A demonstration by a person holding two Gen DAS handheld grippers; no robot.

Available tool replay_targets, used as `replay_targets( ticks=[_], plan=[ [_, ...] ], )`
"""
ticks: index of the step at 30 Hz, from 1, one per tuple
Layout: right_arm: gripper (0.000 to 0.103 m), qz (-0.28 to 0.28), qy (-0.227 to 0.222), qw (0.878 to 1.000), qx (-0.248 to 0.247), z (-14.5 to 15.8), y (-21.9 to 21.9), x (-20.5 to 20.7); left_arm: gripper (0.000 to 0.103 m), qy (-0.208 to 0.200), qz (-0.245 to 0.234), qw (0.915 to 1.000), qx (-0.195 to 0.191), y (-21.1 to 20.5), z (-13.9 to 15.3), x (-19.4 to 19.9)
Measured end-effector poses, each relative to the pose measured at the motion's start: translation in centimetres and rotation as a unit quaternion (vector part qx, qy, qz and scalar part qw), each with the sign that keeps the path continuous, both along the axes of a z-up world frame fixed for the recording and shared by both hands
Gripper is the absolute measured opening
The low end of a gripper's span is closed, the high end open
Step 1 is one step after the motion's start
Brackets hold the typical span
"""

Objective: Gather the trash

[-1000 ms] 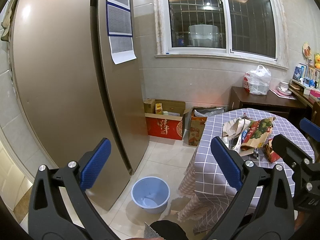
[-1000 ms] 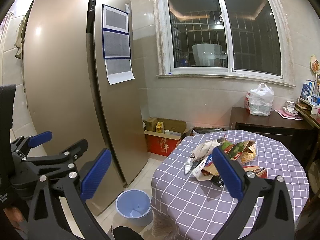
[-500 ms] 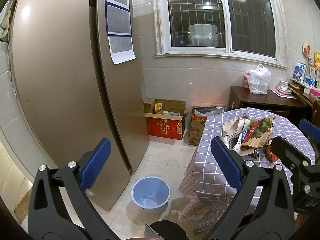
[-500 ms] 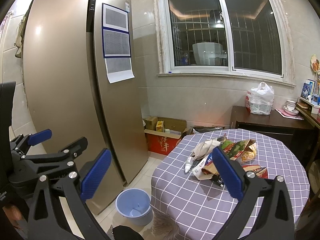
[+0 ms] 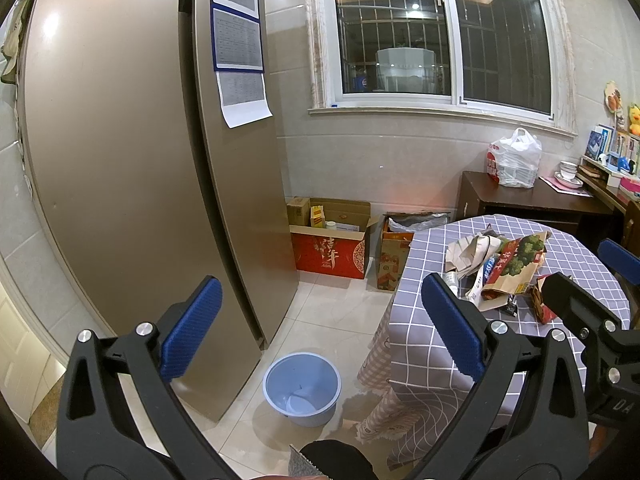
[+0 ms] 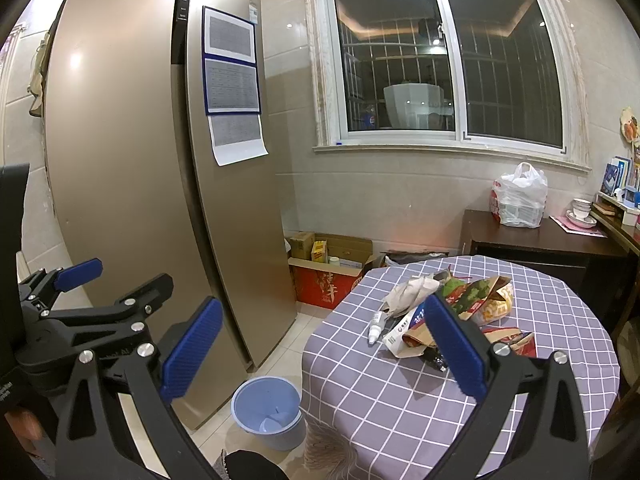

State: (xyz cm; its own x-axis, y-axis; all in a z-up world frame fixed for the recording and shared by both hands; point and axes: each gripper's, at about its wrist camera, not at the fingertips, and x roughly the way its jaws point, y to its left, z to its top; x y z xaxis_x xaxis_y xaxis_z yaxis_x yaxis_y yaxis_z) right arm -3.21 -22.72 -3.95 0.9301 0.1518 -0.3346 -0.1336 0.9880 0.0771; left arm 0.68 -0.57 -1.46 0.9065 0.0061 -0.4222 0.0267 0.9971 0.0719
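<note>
The trash (image 6: 448,312) lies heaped toward the far middle of the round table (image 6: 400,392), which wears a purple cloth with a white grid: crumpled whitish paper (image 6: 408,292) at the left of the heap, a torn snack bag printed with green vegetables (image 6: 480,296) beside it, a flattened white and blue carton (image 6: 404,330) nearer the camera, a red wrapper (image 6: 512,340) at the right, and a small white dropper bottle (image 6: 376,326) lying just to the left of the pile on the cloth. From the left wrist view the same heap (image 5: 500,268) sits on the table's (image 5: 420,344) far side. On the tiled floor, just beside the table's hanging cloth and close to the fridge's corner, stands a light blue bin (image 6: 266,412), upright and open, with something pale at its bottom; the left view looks down into it (image 5: 302,388). The right gripper (image 6: 324,352) is held in the air on the near side of the table, its blue-padded fingers spread wide with nothing between them, and the left gripper (image 5: 320,332) hangs likewise wide apart and empty above the floor near the bin; each shows at the edge of the other's view. A tall bronze fridge (image 6: 140,160) with printed sheets stuck to its door fills the left, open cardboard boxes (image 6: 332,276) stand against the wall under the window (image 6: 444,60), and a white plastic bag (image 6: 520,196) rests on a dark wooden cabinet (image 6: 540,240) at the right
</note>
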Motion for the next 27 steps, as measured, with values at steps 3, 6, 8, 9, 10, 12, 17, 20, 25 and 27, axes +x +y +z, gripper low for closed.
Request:
replay_targets(
  ticks=[3, 6, 8, 9, 10, 12, 17, 20, 25, 27],
  plan=[
    [0.099, 0.0, 0.0, 1.0, 0.0, -0.1, 0.0, 0.1, 0.098, 0.0, 0.001, 1.0, 0.001, 0.0, 0.0, 0.0],
    [0.099, 0.0, 0.001, 1.0, 0.0, -0.2, 0.0, 0.0, 0.098, 0.0, 0.0, 1.0, 0.0, 0.0, 0.0, 0.0],
    [0.099, 0.0, 0.002, 1.0, 0.0, -0.3, 0.0, 0.0, 0.098, 0.0, 0.0, 1.0, 0.0, 0.0, 0.0, 0.0],
    [0.099, 0.0, 0.002, 1.0, 0.0, -0.3, 0.0, 0.0, 0.098, 0.0, 0.0, 1.0, 0.0, 0.0, 0.0, 0.0],
    [0.099, 0.0, 0.002, 1.0, 0.001, -0.4, -0.1, 0.0, 0.098, 0.0, 0.0, 1.0, 0.0, 0.0, 0.0, 0.0],
    [0.099, 0.0, 0.003, 1.0, 0.001, -0.7, -0.2, -0.1, 0.098, 0.0, 0.0, 1.0, 0.001, 0.0, 0.0, 0.0],
    [0.099, 0.0, 0.006, 1.0, 0.002, -1.1, -0.1, -0.1, 0.098, 0.001, 0.0, 1.0, 0.0, 0.0, -0.2, -0.1],
    [0.099, 0.001, 0.009, 1.0, 0.004, -1.1, -0.1, -0.1, 0.098, 0.001, 0.0, 1.0, 0.001, 0.0, -0.6, -0.2],
    [0.099, 0.001, 0.013, 1.0, 0.005, -0.9, -0.1, 0.2, 0.098, 0.003, -0.001, 1.0, 0.001, 0.0, -0.8, -0.3],
    [0.099, 0.001, 0.014, 1.0, 0.005, -0.9, 0.0, 0.2, 0.098, 0.004, -0.001, 1.0, 0.002, 0.0, -0.9, -0.4]
  ],
)
